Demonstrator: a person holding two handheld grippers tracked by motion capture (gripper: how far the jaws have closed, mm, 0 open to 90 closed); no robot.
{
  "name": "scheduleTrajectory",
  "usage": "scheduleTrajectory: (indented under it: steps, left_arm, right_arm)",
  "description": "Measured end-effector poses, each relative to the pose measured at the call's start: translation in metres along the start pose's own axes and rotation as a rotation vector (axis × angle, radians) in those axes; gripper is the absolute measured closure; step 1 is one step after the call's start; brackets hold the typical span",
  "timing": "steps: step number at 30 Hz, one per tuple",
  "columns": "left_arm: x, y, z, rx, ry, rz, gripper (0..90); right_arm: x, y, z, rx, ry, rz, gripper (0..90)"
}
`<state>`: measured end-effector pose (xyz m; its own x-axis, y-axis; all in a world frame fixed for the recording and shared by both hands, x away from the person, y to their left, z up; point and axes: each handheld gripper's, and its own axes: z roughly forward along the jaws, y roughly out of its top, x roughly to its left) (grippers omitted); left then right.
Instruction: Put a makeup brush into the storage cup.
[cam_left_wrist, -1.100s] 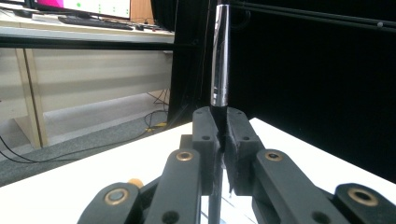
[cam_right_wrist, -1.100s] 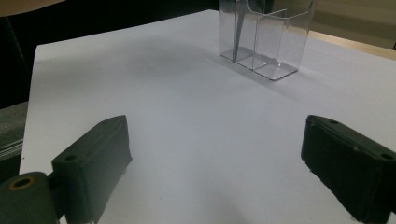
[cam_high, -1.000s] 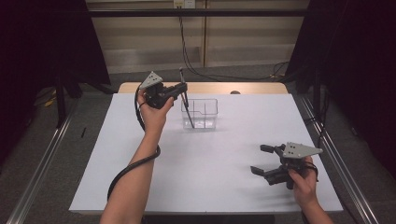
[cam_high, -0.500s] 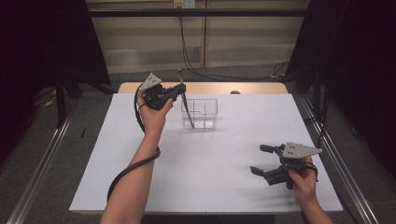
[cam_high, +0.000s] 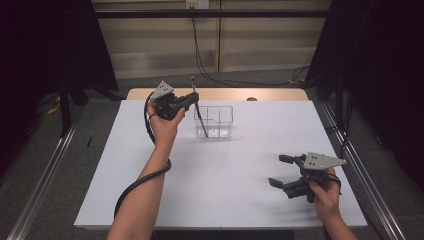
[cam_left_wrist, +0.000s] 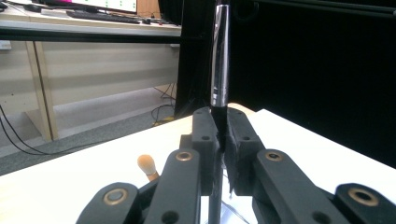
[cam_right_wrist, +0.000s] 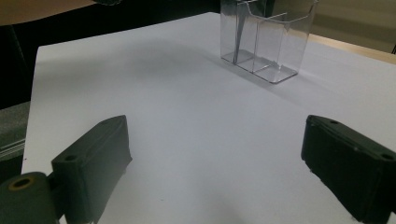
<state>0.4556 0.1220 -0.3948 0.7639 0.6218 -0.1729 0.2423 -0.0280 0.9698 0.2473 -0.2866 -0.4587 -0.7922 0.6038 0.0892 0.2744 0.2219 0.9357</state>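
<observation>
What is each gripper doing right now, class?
Left gripper: shut on a makeup brush.
Right gripper: open, holding nothing.

"What's around my table?"

"A white sheet covers most of it, with bare wood showing along the far edge."

"And past that edge?"

"I look onto a grey floor and a pale panelled wall, with black cables hanging down from an outlet and trailing over the floor."

"The sides?"

"Black curtains hang on both sides of me, dark and deep. Metal rails run along the floor beside the table."

"Anything else?"

"Off to one side I see a wooden desk with a keyboard and a lit screen. The light is even and soft."
</observation>
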Motion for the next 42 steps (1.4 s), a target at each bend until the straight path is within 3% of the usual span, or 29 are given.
scheduleTrajectory:
  steps: [42]
  left_arm:
    - [-0.002, -0.02, 0.0, 0.048, -0.007, 0.0, 82.5]
  right_arm:
    - [0.0, 0.0, -0.001, -0.008, 0.007, -0.006, 7.5]
